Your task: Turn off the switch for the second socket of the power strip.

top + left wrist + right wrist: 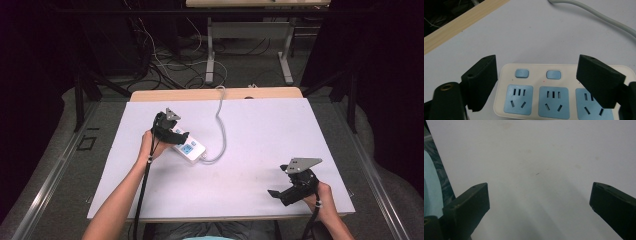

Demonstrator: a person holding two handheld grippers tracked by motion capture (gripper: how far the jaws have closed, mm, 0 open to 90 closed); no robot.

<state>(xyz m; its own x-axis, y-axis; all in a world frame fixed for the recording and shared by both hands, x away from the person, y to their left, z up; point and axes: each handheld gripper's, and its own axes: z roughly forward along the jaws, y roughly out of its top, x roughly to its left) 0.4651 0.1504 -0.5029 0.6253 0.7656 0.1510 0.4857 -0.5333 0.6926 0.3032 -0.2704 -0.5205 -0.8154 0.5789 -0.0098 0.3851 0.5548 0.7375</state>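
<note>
The big white table top (260, 165) is the largest thing here, and everything I work with sits on it. Behind it, at twelve o'clock, a strip of its wooden edge (215, 94) shows.

Next in size is the white power strip (190, 149). It lies left of the middle of the table, at about ten o'clock from the centre. Its grey cable (221, 131) runs off its right end and snakes up toward twelve o'clock, over the back edge.

My left gripper (172, 131) is right over the left end of the power strip. In the left gripper view the power strip (564, 100) sits between my two black jaws. The jaws stand apart, one at each side of it, and the pads are not pressing on it. I see blue sockets (553, 102) and, just above them, two small blue buttons (522, 73).

My right gripper (282, 194) rests far away, at about four o'clock near the front edge. Its jaws are wide apart with only bare table top (539, 170) between them.
</note>
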